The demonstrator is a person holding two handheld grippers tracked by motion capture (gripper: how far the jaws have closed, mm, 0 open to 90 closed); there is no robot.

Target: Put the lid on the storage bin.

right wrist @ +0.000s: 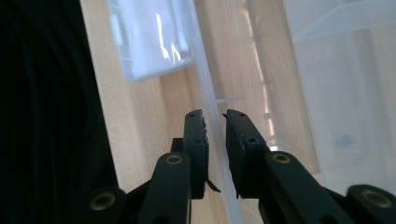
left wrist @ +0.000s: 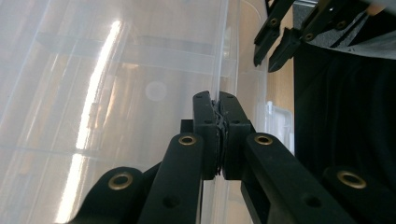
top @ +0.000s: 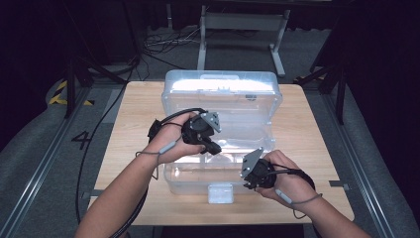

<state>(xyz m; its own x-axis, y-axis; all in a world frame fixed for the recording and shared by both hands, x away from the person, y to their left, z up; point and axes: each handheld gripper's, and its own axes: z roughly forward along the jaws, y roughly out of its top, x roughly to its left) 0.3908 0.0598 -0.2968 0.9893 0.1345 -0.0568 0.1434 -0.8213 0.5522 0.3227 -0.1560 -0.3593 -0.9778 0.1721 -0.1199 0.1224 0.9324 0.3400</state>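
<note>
High view: we see the clear plastic box [top: 223, 124] on the wooden table [top: 133, 124], lid thrown back toward the far edge. Nearest us, our right gripper [top: 246, 186] sits at the box's front wall beside the latch [top: 220, 192]; in the right gripper view its 2 jaws straddle that wall with a gap, pads not pressing. Farther in, our left gripper [top: 216, 148] is clenched on a thin inner wall of the box.
</note>
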